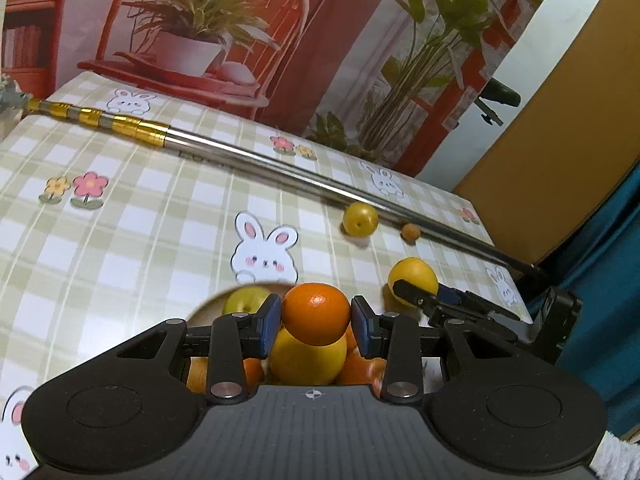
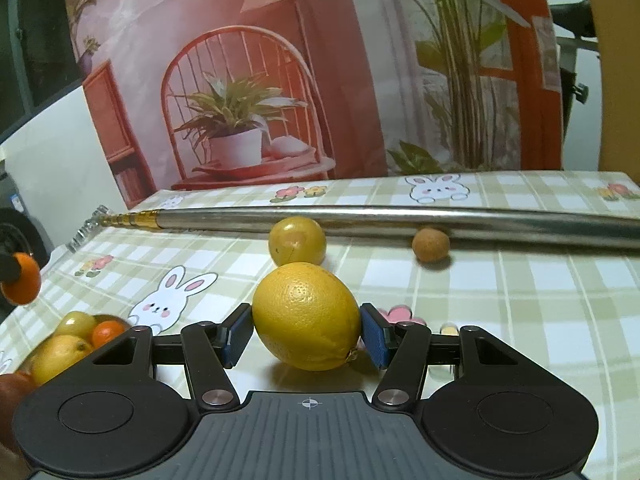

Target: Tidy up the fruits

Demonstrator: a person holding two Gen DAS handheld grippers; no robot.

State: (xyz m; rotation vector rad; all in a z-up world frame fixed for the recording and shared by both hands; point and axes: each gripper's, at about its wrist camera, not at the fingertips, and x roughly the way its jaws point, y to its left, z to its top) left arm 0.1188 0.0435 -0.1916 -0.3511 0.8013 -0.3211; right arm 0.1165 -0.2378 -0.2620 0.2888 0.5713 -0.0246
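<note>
Checkered counter (image 1: pixel 120 240) — left gripper (image 1: pixel 316 320) is carrying an orange (image 1: pixel 316 314) above the fruit bowl (image 1: pixel 208 308), release likely next; right gripper (image 2: pixel 307 330) is clasping a lemon (image 2: pixel 307 316).

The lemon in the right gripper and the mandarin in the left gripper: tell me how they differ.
The lemon is yellow, oval and larger; the mandarin is orange, round and smaller. The lemon rests on the tablecloth; the mandarin hangs above the fruit bowl. Both sit between blue pads.

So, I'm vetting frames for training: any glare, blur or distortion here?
Left wrist view: white glare spot on the round orange mandarin, and fisheye curves the long silver metal pole. Right wrist view: sharp oval yellow lemon, with soft shadow beneath.
</note>
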